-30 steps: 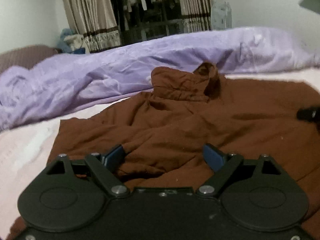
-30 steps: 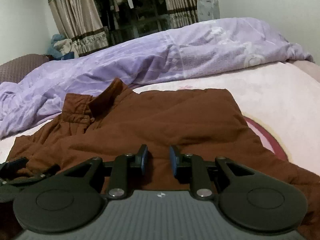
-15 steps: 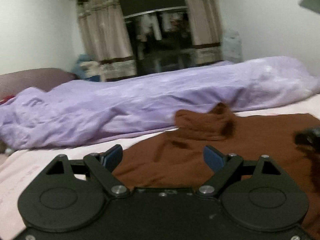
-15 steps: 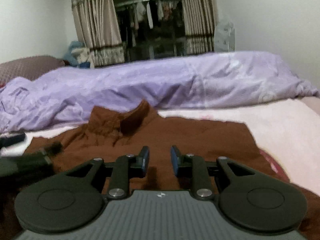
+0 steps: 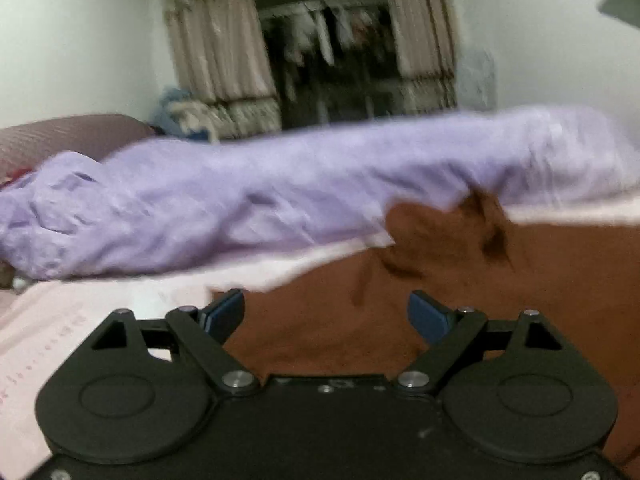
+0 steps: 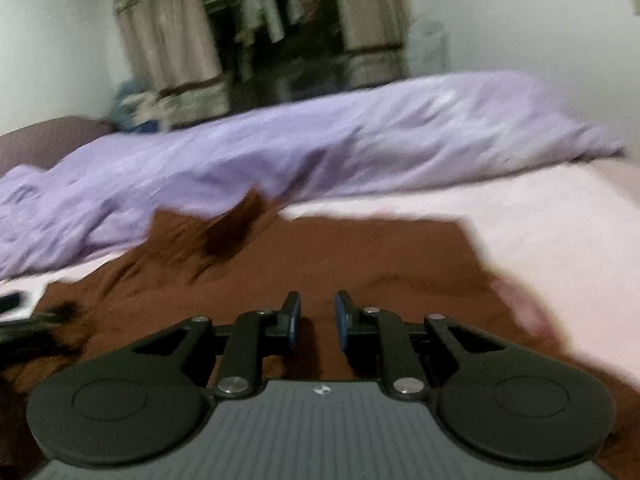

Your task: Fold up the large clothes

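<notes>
My left gripper [image 5: 326,314] is spread wide with nothing between its blue pads; my right gripper [image 6: 317,316] is narrowed to a small gap, and I see no cloth pinched in it. The rust-brown cotton jacket [image 6: 360,256] lies spread on the pale pink bed sheet [image 6: 540,216], its collar [image 6: 236,224] toward the rumpled lilac duvet [image 6: 320,152].

Both views are blurred, so I judge the risk is closing in the wrong place: catching only the top layer, or the sheet with it, and dragging a crooked fold.

My left view shows the jacket's left edge against the sheet [image 5: 100,312]; my right view alone shows the right edge and my other gripper's dark tip [image 6: 24,320].
</notes>
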`<state>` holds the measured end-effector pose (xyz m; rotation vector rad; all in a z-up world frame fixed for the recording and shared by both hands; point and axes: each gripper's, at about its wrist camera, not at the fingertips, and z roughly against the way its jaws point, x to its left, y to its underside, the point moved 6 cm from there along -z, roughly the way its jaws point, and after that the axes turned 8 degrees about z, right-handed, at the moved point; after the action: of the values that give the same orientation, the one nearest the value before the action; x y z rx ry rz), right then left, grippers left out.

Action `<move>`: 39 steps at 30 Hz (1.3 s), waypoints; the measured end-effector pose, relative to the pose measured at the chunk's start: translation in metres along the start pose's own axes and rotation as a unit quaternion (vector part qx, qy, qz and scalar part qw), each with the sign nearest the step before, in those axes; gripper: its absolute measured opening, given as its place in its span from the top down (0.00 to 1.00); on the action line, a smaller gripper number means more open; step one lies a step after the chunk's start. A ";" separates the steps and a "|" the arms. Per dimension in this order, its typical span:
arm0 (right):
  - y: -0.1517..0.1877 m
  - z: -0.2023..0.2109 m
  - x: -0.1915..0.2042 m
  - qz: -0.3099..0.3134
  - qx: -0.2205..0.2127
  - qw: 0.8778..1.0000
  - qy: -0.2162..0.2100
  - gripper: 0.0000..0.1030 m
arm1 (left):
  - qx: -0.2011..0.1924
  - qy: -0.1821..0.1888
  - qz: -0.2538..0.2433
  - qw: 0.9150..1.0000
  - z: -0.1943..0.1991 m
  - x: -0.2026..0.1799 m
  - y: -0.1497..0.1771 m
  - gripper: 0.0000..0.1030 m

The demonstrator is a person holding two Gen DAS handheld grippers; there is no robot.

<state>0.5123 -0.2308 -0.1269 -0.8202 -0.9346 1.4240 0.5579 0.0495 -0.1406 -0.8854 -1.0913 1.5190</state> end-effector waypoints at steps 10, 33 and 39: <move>0.022 -0.026 -0.030 -0.017 0.055 0.998 0.019 0.81 | 0.103 0.017 0.031 0.994 -0.039 0.022 0.035 0.09; 0.032 -0.033 -0.079 -0.067 0.066 0.991 0.091 0.55 | 0.108 -0.060 0.161 0.979 -0.032 0.091 0.031 0.11; 0.020 0.025 -0.088 -0.031 0.098 0.993 0.058 0.17 | 0.078 -0.018 0.105 0.991 0.048 0.099 -0.017 0.11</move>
<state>0.4868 -0.3200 -0.1374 -0.7140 -0.7134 1.3752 0.4981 0.1385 -0.1095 -0.8894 -0.9117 1.7749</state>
